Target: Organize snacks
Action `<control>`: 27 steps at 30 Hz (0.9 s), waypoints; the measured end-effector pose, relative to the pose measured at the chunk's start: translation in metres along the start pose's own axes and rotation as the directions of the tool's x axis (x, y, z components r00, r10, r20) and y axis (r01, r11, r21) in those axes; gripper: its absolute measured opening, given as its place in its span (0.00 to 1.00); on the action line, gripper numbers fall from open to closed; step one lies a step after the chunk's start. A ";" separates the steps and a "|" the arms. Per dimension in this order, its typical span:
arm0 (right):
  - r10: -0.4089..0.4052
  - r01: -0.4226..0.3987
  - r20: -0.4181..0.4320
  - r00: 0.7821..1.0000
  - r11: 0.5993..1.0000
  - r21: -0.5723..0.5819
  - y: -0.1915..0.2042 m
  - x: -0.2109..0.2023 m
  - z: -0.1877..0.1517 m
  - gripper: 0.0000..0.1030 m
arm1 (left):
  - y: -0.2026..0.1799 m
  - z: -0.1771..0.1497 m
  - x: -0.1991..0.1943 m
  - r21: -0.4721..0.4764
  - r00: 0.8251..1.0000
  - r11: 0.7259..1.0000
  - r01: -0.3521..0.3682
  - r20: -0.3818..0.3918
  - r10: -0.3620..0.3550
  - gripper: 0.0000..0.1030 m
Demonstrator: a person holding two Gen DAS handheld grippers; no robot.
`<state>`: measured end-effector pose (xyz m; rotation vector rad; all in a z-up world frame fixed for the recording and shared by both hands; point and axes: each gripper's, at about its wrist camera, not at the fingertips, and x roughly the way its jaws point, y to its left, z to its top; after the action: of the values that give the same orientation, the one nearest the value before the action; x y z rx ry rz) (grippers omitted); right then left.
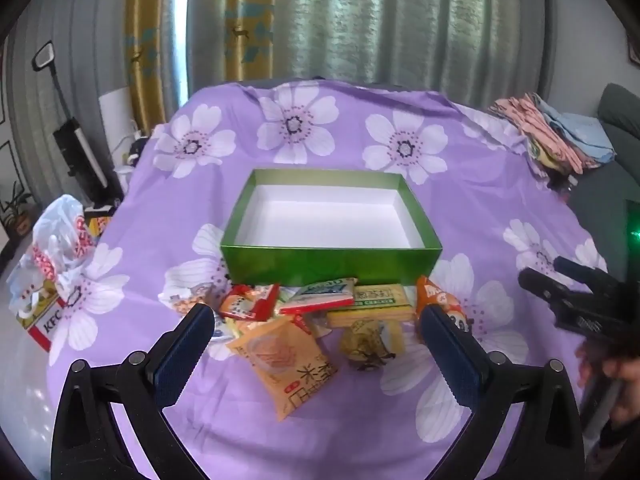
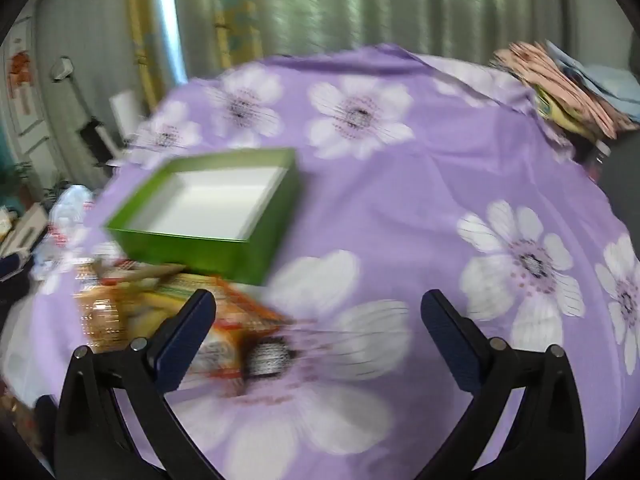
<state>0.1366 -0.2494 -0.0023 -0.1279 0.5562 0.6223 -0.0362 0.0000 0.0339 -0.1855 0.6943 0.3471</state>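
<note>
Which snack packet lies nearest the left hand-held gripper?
The orange packet with a wafer picture, lying between the left hand-held gripper fingers; the other snacks sit farther back by the green box.

We see daylight coming through a bright gap in the curtains (image 1: 176,28) at the upper left, giving both views a soft, even brightness with only faint shadows under the snack packets (image 1: 288,344). The white floor of the green box (image 1: 332,258) is nearly washed out, and its front wall carries a mild sheen. Our left wrist view is sharp at the centre, while our right wrist view is smeared throughout by motion blur, worst over the packets (image 2: 160,312) and the flowered cloth (image 2: 400,208). Both views bow strongly at the edges, and their corners fall into black vignette.
</note>
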 end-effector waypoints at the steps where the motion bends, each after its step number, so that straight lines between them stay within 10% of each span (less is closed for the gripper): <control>1: 0.019 -0.019 0.009 1.000 1.000 -0.005 0.010 -0.005 0.000 1.00 | 0.003 -0.001 -0.002 -0.004 1.000 1.000 0.001 0.005 -0.001 0.99; 27: 0.146 -0.145 -0.005 0.989 0.975 -0.167 0.121 -0.049 -0.014 1.00 | 0.025 -0.008 -0.017 -0.044 0.999 0.999 0.030 0.037 -0.029 0.99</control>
<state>0.0259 -0.1808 0.0177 -0.2442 0.5091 0.8117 -0.0620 0.0167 0.0378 -0.2314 0.6480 0.3371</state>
